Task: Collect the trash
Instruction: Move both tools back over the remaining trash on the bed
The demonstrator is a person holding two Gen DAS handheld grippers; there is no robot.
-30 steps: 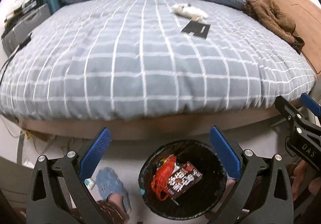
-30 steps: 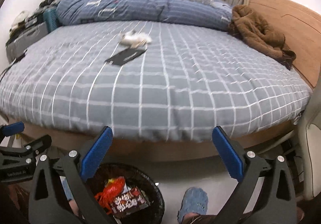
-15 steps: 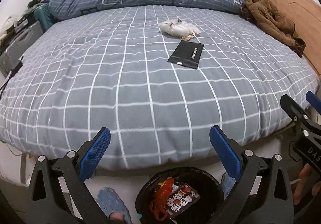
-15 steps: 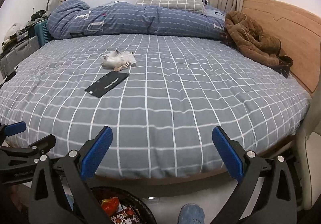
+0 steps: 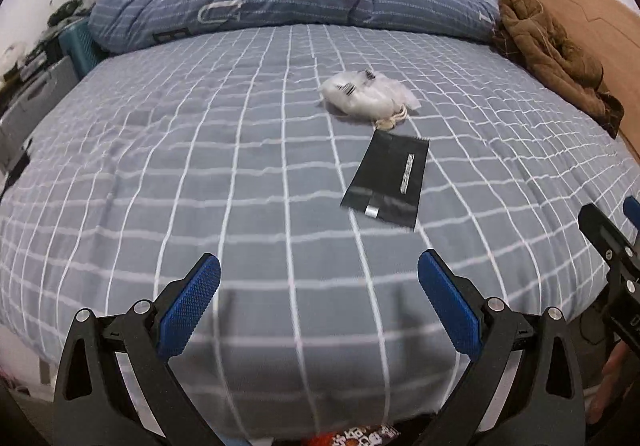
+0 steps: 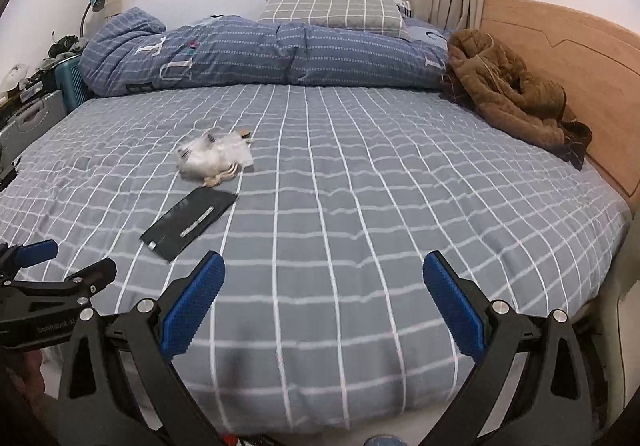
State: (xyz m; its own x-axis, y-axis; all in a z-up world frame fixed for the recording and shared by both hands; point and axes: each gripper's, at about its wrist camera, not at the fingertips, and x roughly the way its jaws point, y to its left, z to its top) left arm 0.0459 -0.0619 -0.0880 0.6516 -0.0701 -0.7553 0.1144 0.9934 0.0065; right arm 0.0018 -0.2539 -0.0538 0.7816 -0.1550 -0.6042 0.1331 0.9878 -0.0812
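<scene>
A flat black packet (image 5: 387, 179) (image 6: 189, 223) lies on the grey checked bed. Just beyond it sits a crumpled clear plastic wrapper (image 5: 366, 93) (image 6: 212, 157) with a bit of string beside it. My left gripper (image 5: 319, 296) is open above the bed's near edge, short of the packet, with nothing between its fingers. My right gripper (image 6: 323, 296) is also open and empty, to the right of the packet. Only a sliver of red and black trash (image 5: 356, 437) in the bin shows at the bottom of the left wrist view.
A folded blue duvet (image 6: 264, 52) and a checked pillow (image 6: 332, 10) lie at the back of the bed. A brown coat (image 6: 512, 92) rests by the wooden headboard (image 6: 580, 58) on the right. Cases and clutter (image 6: 28, 102) stand to the left.
Both grippers have risen from over the bin and moved in towards the bed. The bin has dropped almost out of view and the packet and wrapper look closer.
</scene>
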